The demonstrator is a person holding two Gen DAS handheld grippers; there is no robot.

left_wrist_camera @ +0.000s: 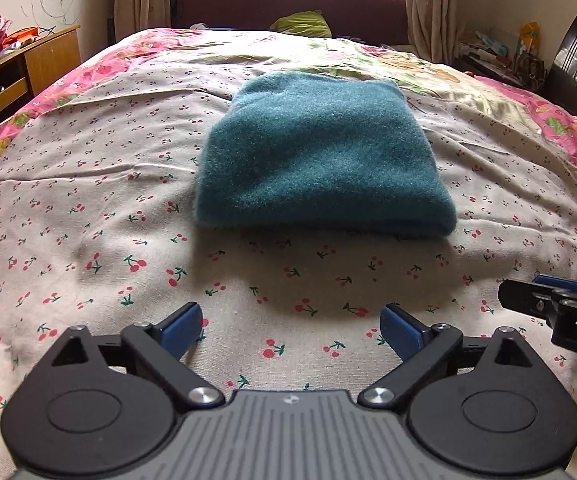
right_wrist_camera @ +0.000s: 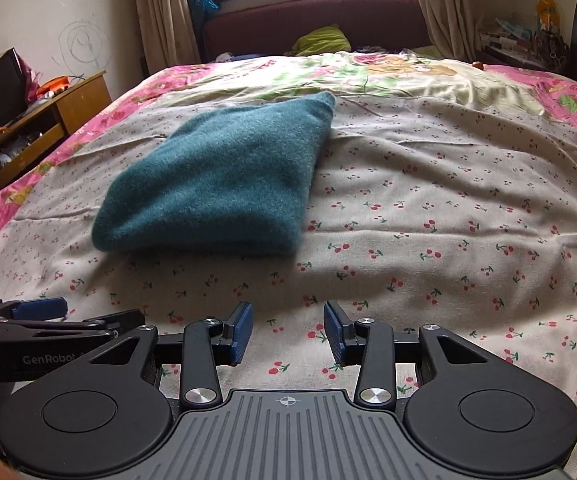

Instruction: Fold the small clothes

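- A folded teal garment is laid flat on the cherry-print sheet
- The left gripper is spread wide, nothing held
- The right gripper is spread too, kept apart from the garment

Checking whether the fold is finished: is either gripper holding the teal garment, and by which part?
Nothing is held. The left gripper and right gripper are both open, short of the folded teal garment on the bed.

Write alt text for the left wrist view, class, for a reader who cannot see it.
A folded teal woollen garment lies on a cherry-print bedsheet, straight ahead of the open left tongs, which hold nothing. The right tongs poke in at the right edge, and a maroon headboard stands beyond.
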